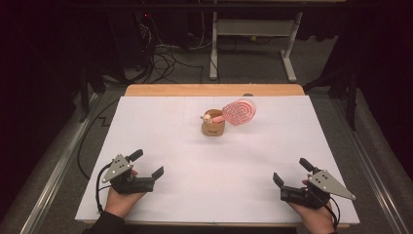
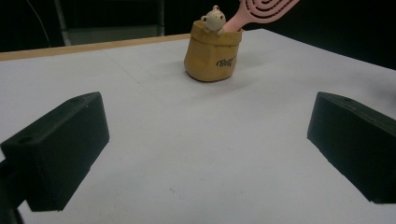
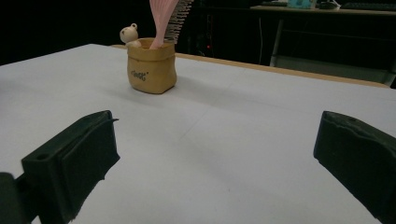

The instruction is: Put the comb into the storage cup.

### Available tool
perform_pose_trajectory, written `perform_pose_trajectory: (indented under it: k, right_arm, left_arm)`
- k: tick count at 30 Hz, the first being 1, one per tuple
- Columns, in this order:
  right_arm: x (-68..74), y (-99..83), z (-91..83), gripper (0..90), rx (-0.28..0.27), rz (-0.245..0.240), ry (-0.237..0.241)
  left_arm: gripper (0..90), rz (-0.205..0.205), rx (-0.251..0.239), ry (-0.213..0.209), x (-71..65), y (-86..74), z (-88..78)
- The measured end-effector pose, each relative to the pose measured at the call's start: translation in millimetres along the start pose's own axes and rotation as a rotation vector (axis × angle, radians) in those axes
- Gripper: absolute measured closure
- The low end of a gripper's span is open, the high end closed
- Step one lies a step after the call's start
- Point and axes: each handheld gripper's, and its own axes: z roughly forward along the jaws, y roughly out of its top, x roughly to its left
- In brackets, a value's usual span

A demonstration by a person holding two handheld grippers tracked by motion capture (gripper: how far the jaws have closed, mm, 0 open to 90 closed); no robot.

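A pink hairbrush (image 1: 238,111) stands handle-down in a small tan holder (image 1: 213,127) shaped like a crumpled paper bag. The brush head is round and flat, cut through with curved concentric slots, and it leans out past the holder's rim toward the right in the high view. In the right gripper view its bristles (image 3: 183,14) show along one edge. The holder (image 2: 213,55) has dark lettering on its front, and a little cream bear figure (image 2: 213,19) peeks over its rim, just beside the brush handle.

The holder sits on a white sheet (image 1: 219,165) covering the table, toward the far side from the person and roughly midway across.

Well apart from the holder, near the person's edge, the left gripper (image 1: 147,165) rests with its jaws spread wide and nothing between them. The right gripper (image 1: 290,173) lies on the other side of the holder, equally far off, jaws likewise wide and empty.
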Motion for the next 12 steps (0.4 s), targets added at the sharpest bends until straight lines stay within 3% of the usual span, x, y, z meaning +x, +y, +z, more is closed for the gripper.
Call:
perform_pose_trajectory:
  k: [4,12]
  right_arm:
    - [-0.8,-0.9,9.2,0.4,0.001,0.015,-0.001]
    - [-2.7,-2.9,0.9,0.4,0.001,0.041,-0.023]
  left_arm:
    - [0.0,-0.007,-0.006,-0.004,-1.1,0.3,-0.7]
    - [0.0,-0.005,-0.008,-0.020,-3.5,1.6,-5.0]
